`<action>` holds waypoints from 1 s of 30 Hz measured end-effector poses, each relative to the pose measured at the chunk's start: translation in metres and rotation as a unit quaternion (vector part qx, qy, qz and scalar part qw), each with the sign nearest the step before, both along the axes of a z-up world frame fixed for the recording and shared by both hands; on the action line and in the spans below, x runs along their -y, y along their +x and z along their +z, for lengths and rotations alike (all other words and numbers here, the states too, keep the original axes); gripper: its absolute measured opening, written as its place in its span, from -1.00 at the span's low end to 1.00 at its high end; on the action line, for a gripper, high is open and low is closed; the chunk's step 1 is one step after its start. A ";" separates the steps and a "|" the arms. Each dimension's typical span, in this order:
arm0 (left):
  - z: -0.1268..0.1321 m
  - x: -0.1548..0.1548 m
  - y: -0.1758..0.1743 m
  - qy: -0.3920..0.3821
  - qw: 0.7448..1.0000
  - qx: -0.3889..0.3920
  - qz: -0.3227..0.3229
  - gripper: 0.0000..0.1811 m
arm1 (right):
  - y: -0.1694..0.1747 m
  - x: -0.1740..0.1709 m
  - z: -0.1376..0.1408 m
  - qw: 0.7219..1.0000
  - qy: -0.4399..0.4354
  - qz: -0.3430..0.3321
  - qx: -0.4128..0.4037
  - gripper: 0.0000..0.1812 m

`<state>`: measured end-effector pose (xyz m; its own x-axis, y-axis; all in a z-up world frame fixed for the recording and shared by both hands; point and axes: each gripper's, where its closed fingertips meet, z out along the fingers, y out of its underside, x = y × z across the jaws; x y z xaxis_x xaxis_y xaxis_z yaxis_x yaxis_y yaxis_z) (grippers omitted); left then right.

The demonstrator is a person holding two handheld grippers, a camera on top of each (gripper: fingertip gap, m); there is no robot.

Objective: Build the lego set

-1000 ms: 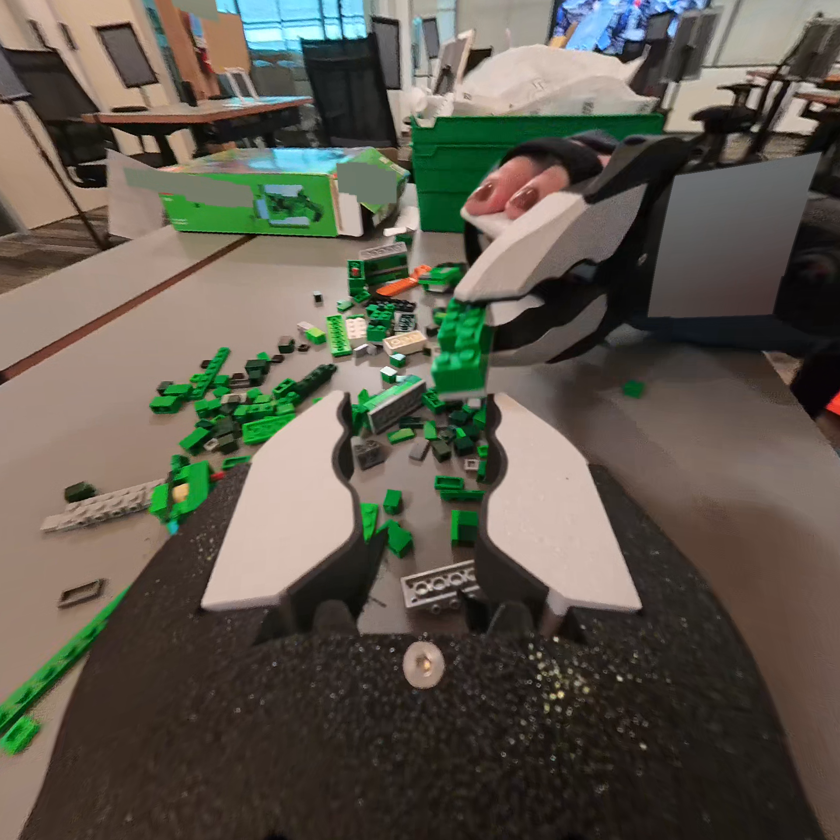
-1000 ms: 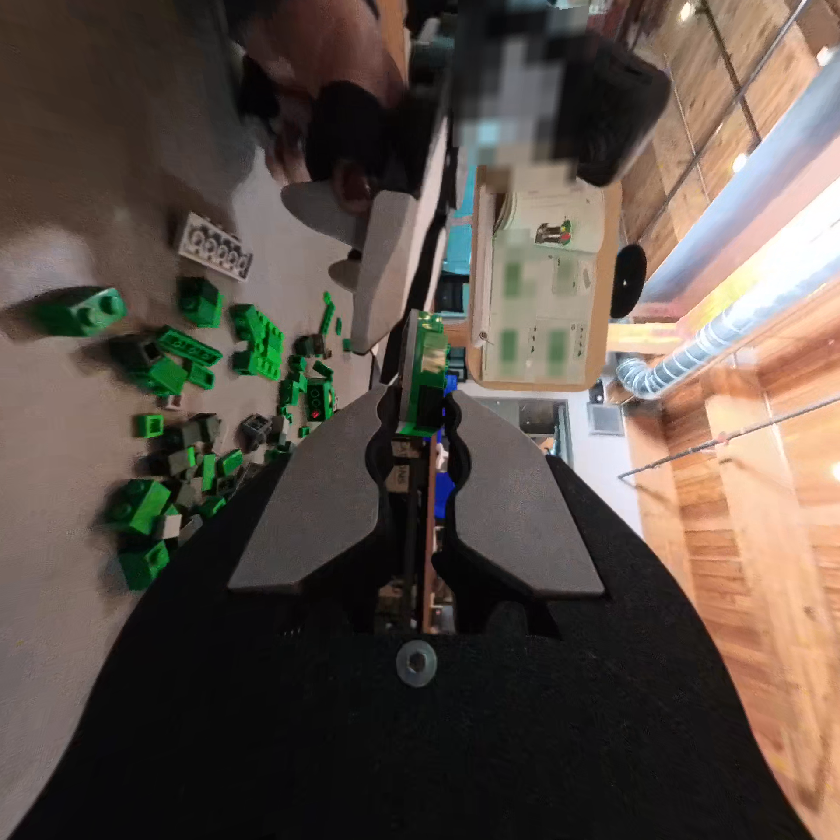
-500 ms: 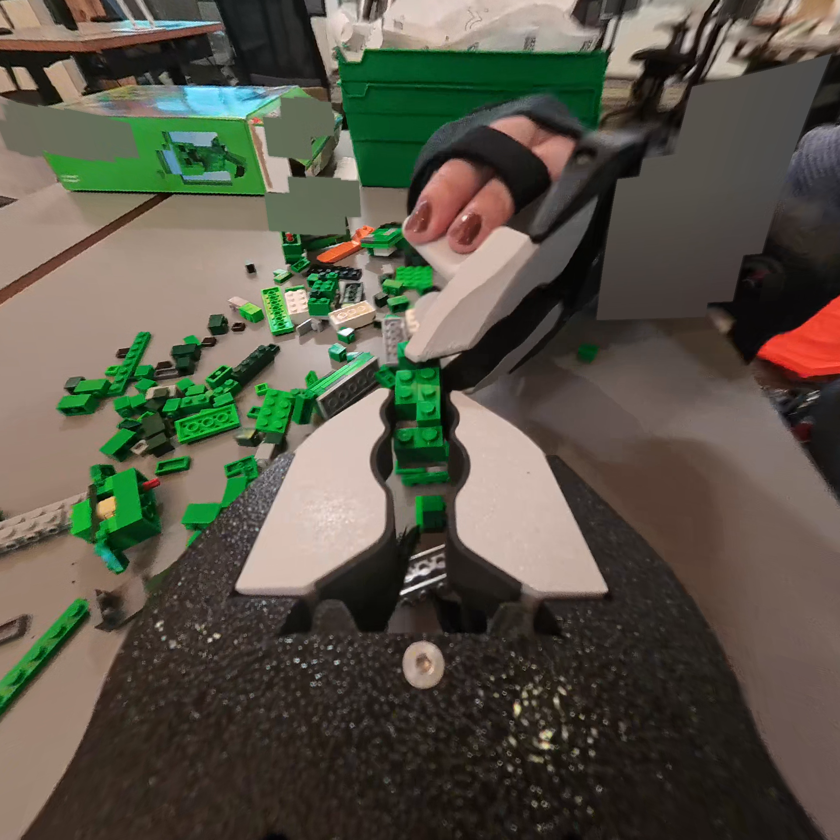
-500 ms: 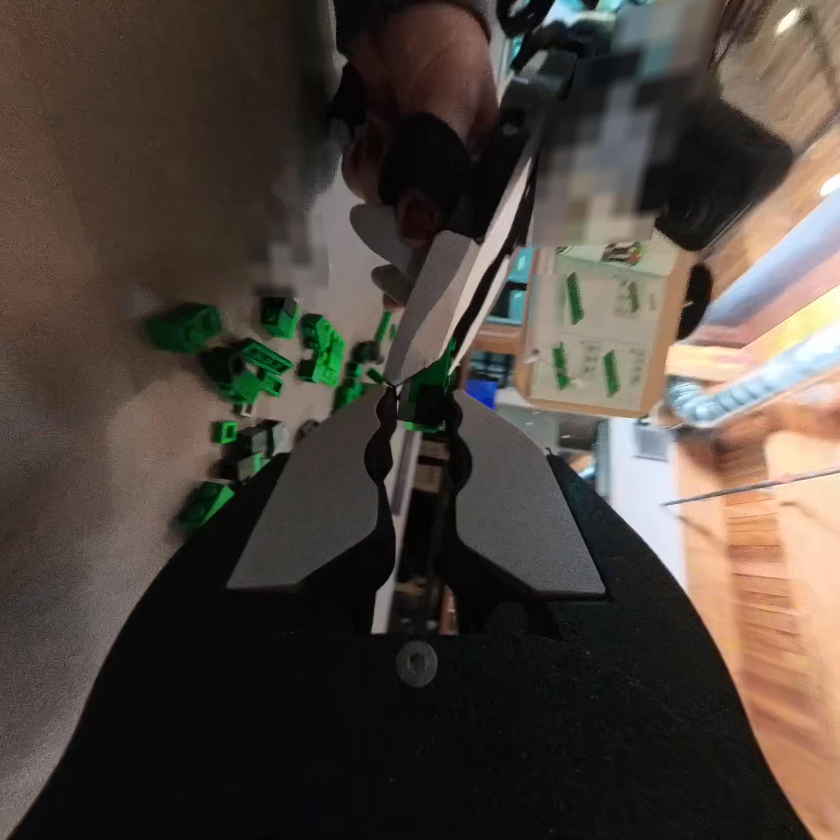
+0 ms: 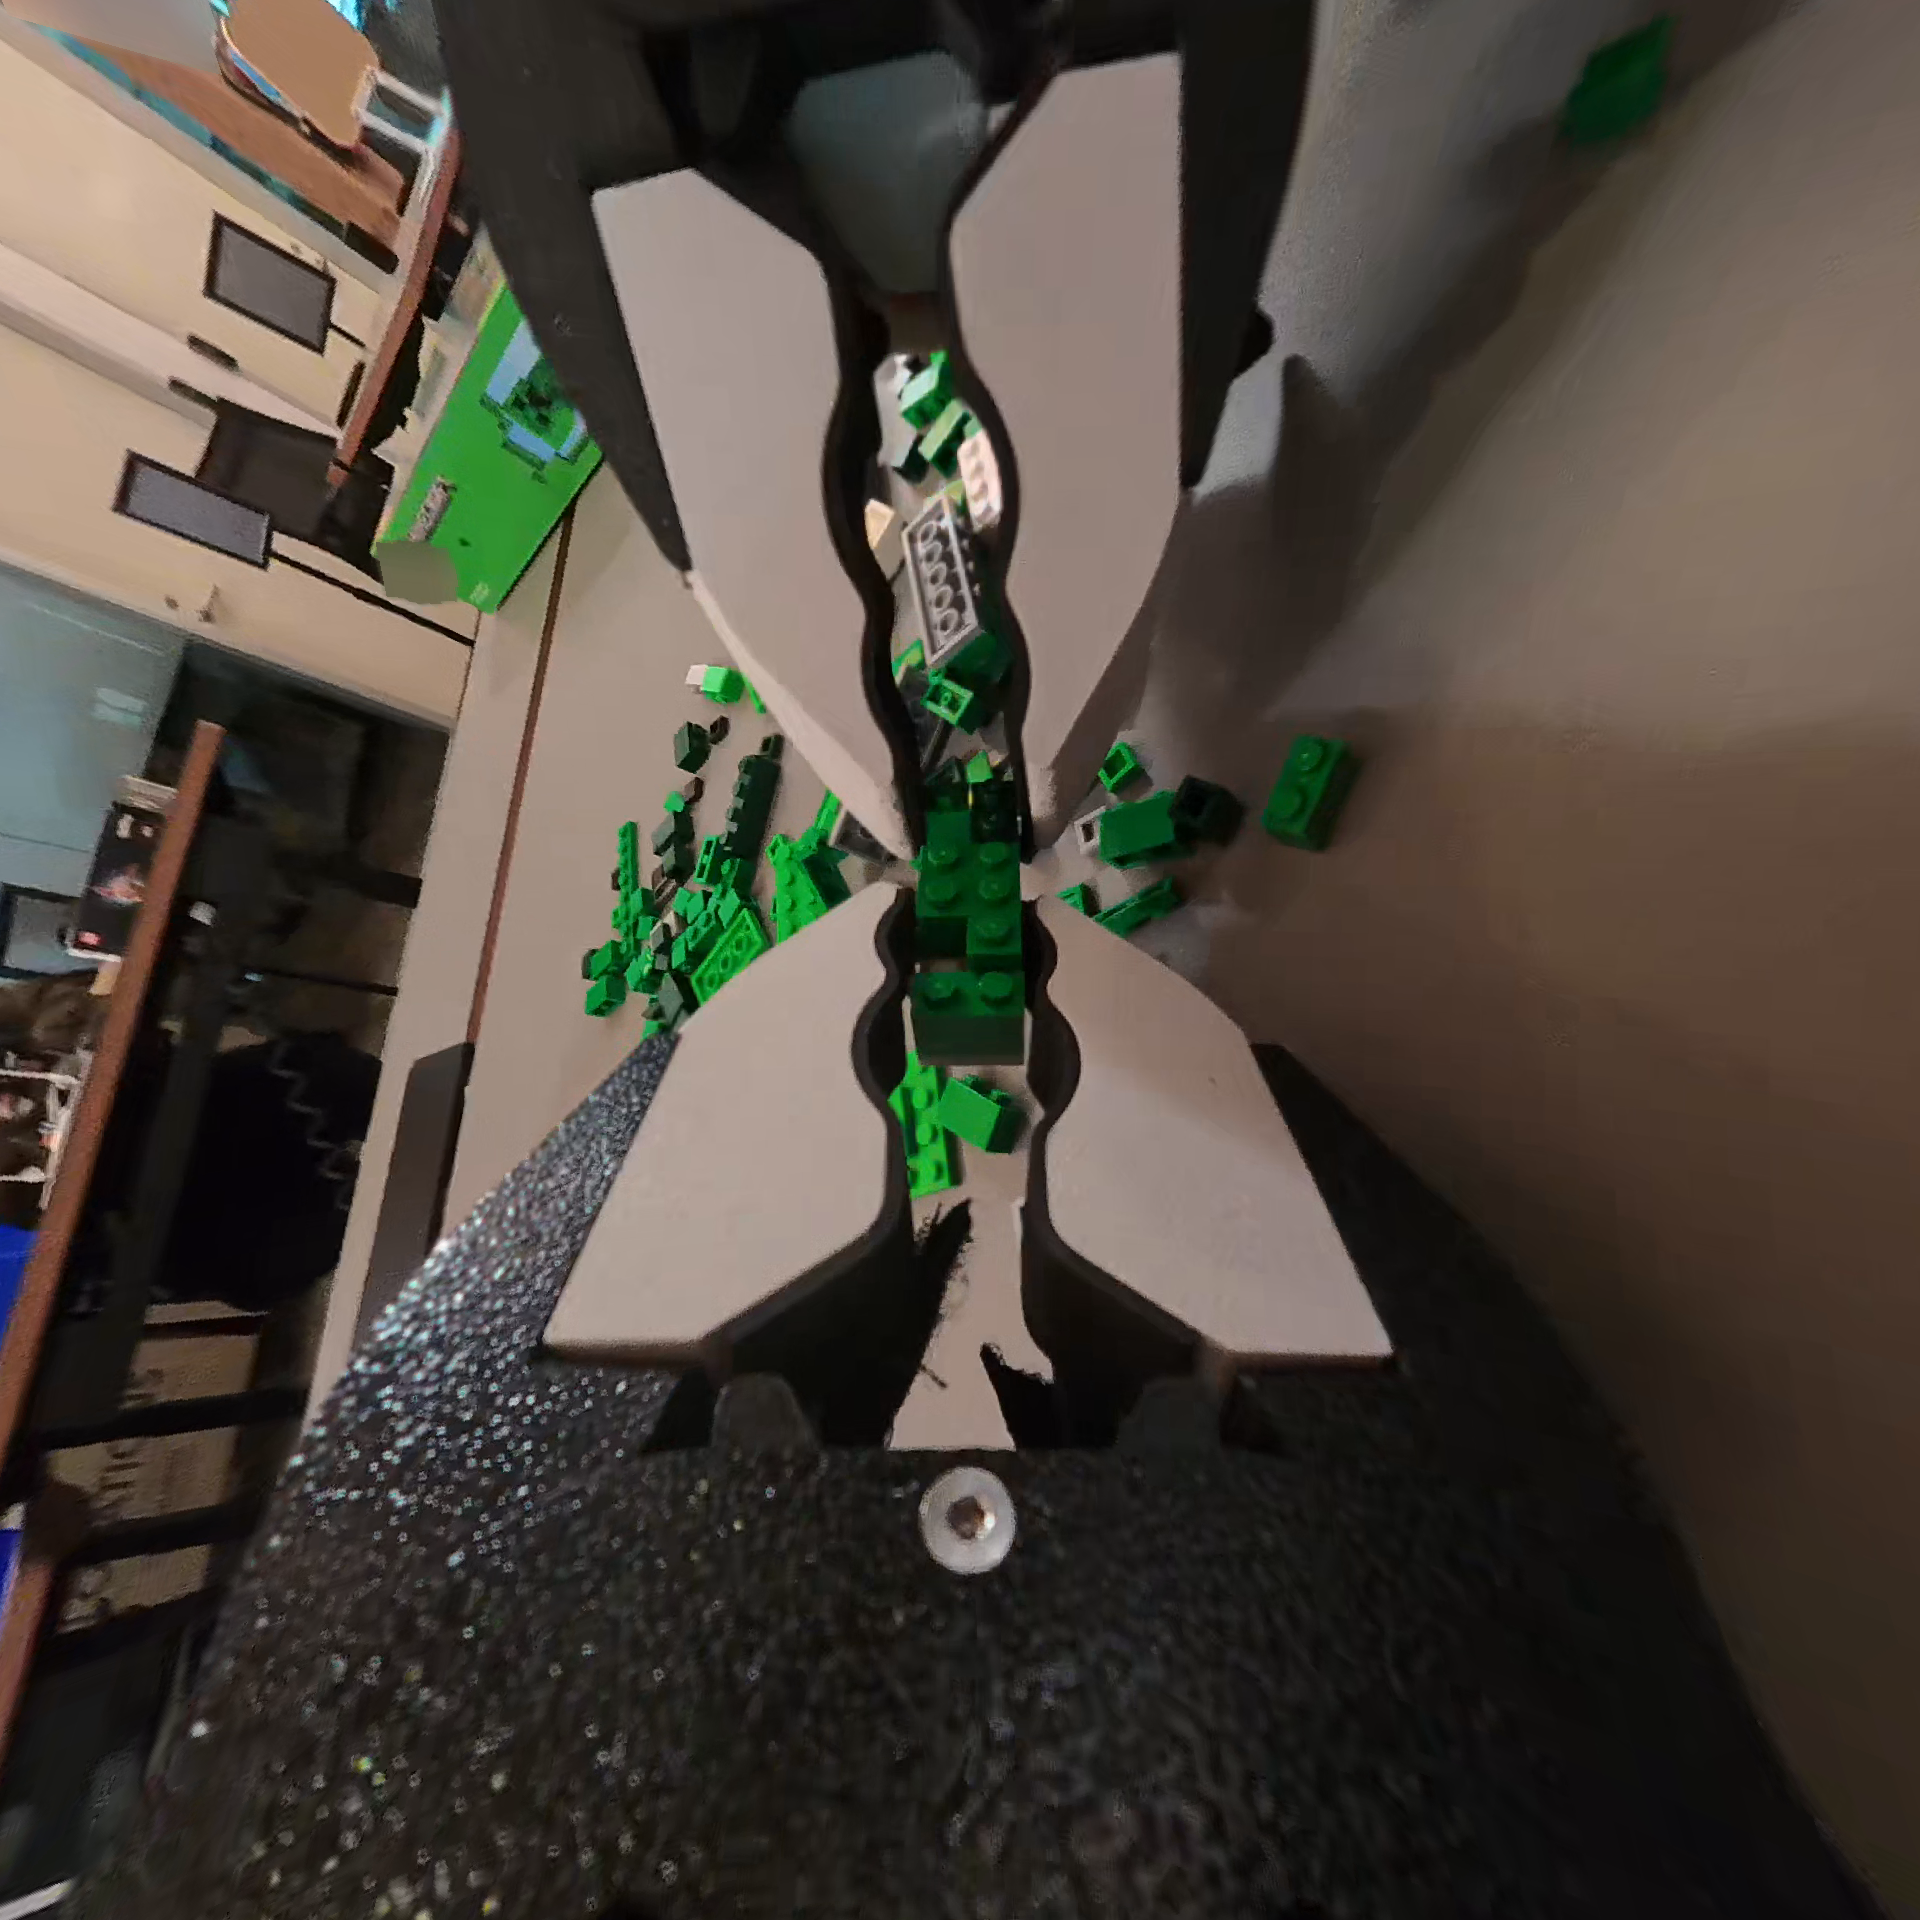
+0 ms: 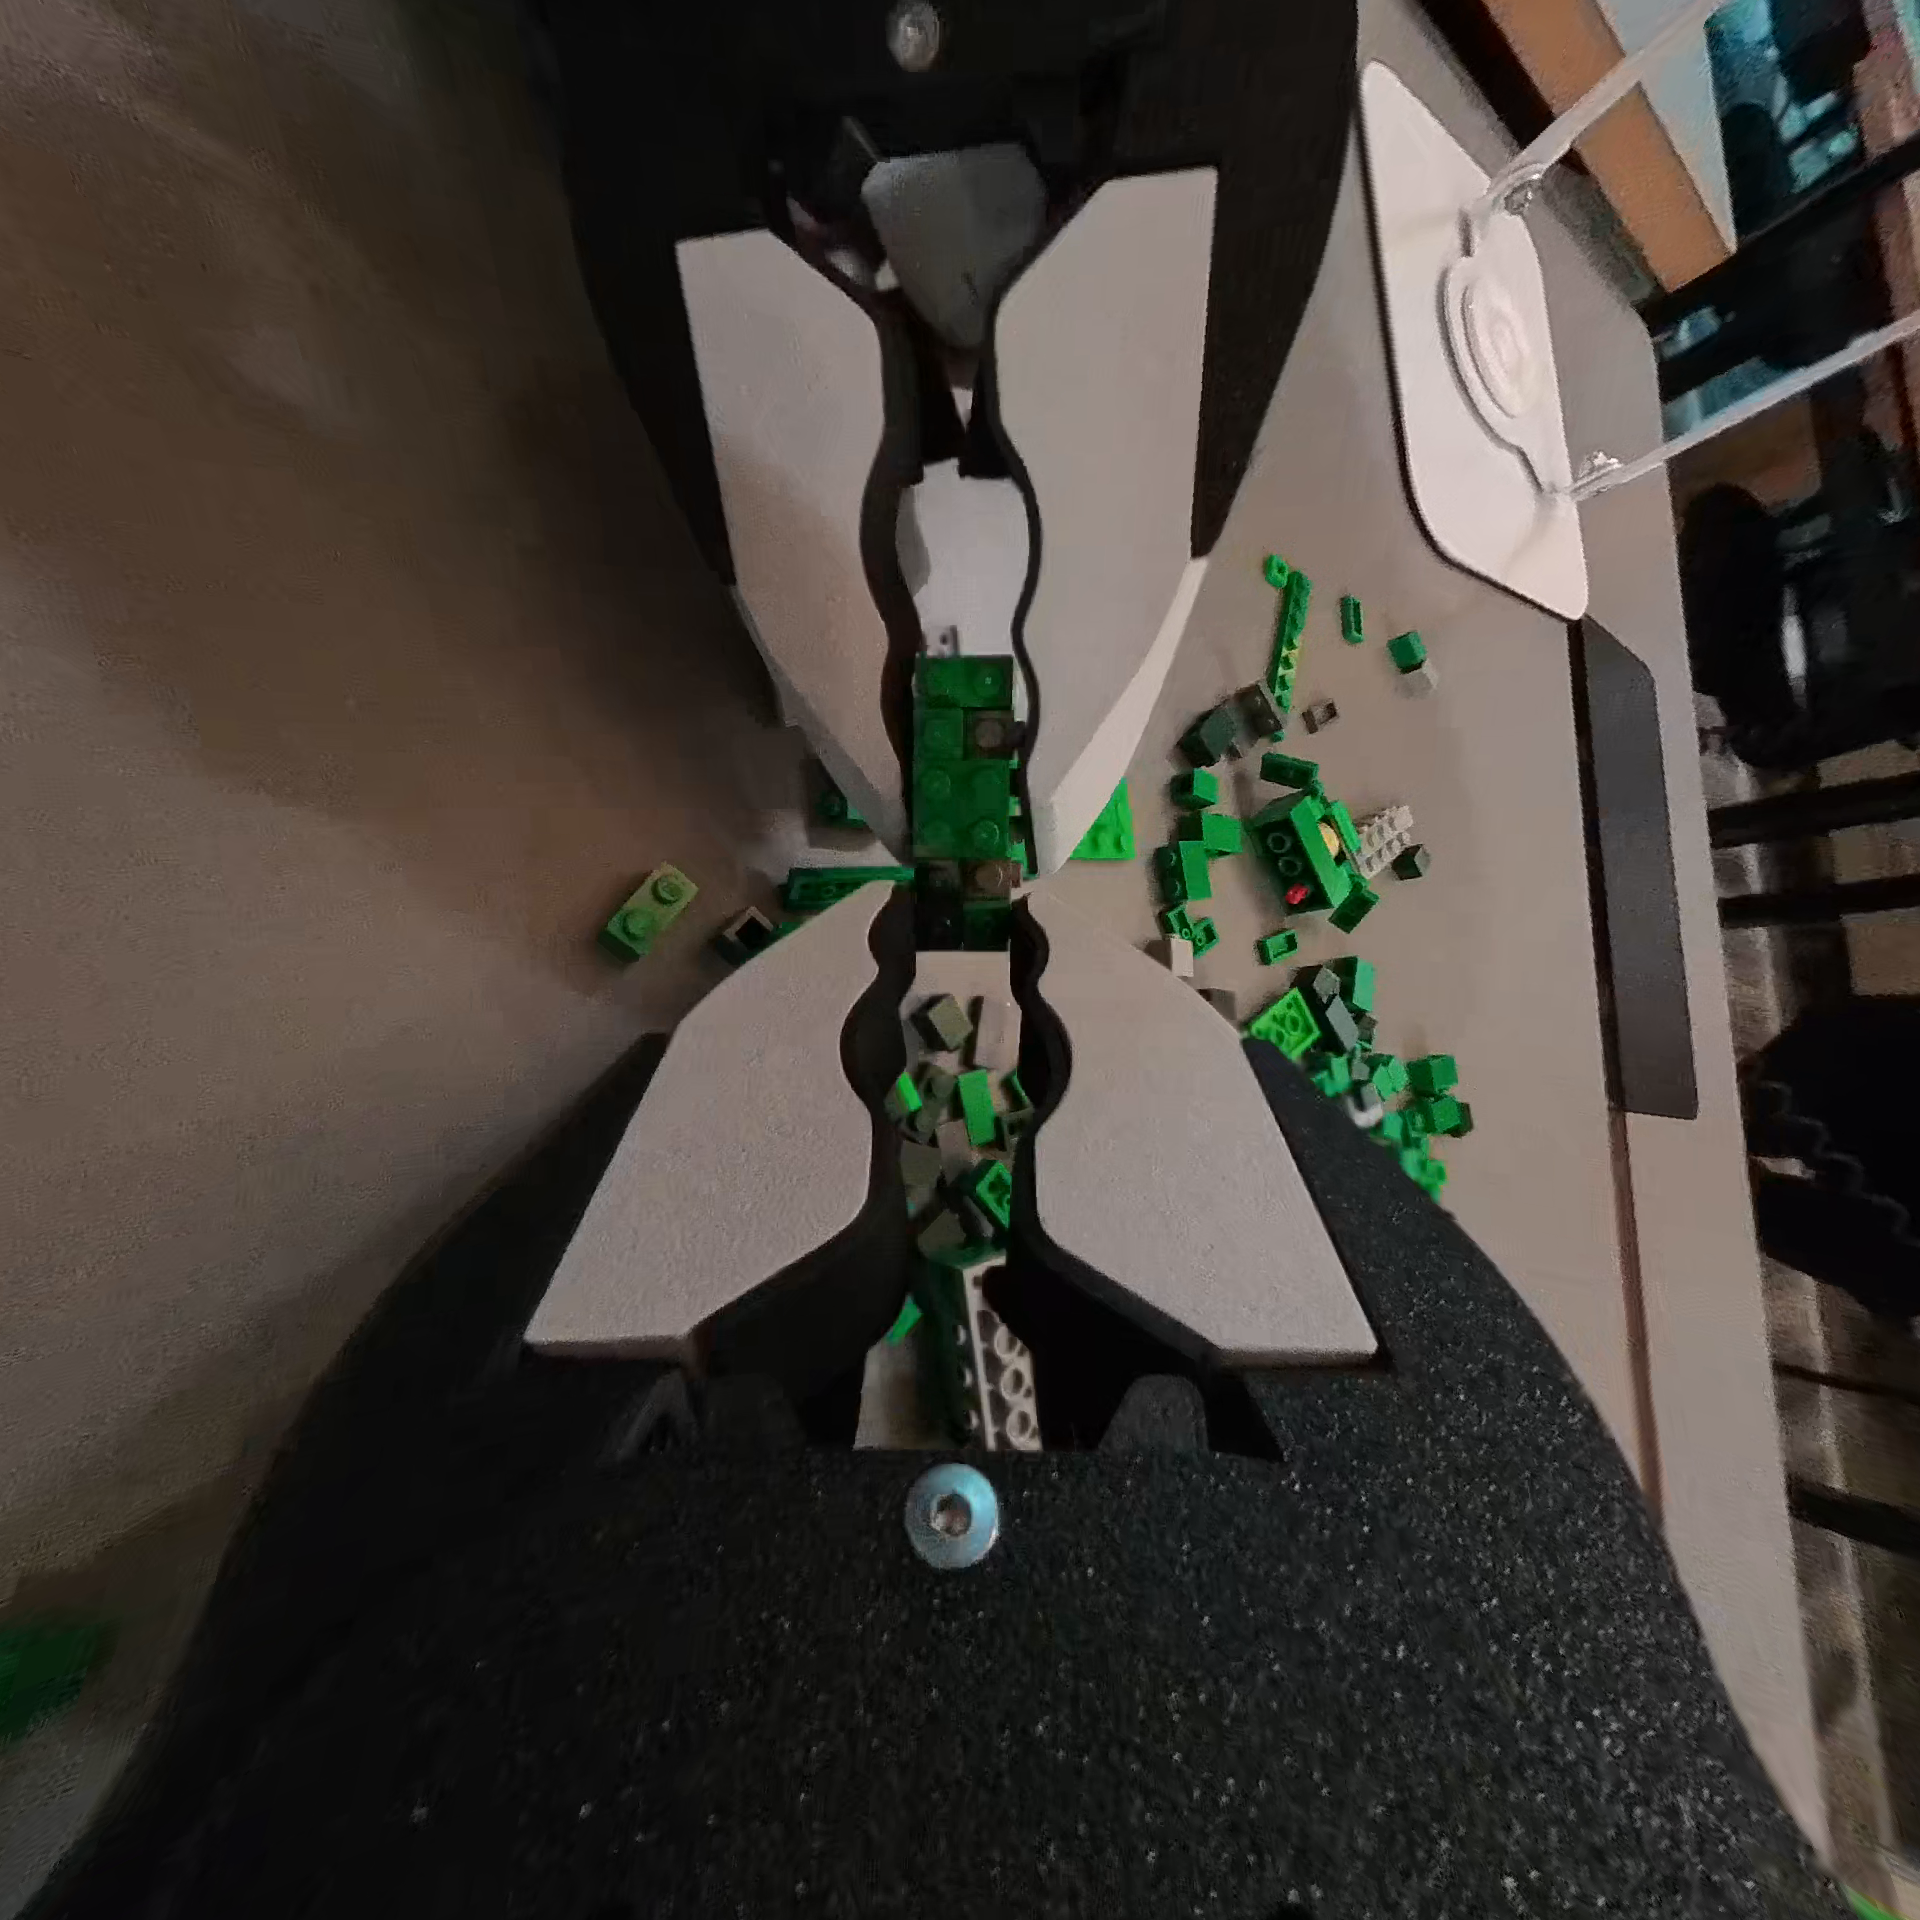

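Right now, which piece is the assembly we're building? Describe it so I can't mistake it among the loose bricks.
Over the grey table, the two grippers meet tip to tip. The green brick assembly is clamped between the left gripper and the right gripper. Unlike the loose bricks scattered below, it is stacked and held off the table.

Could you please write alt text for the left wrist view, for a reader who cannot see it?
Two grippers meet tip to tip, both shut on a green brick assembly: the left gripper from below, the right gripper from above. Loose bricks lie scattered on the grey table beneath, with a green box farther off.
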<state>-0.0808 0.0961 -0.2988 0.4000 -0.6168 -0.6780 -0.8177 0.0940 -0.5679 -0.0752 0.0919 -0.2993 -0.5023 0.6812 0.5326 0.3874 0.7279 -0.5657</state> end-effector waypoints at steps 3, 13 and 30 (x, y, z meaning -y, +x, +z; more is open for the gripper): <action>0.001 -0.001 -0.001 -0.013 1.000 0.020 0.011 -0.79 | -0.002 -0.002 0.003 1.000 0.009 -0.002 -0.012 -0.81; 0.012 -0.016 -0.028 -0.125 0.952 0.252 0.121 -0.79 | -0.017 -0.019 0.008 0.986 0.140 -0.038 -0.079 -0.82; 0.007 -0.016 -0.027 -0.117 0.960 0.228 0.117 -0.79 | -0.019 -0.011 0.016 0.980 0.175 -0.032 -0.093 -0.91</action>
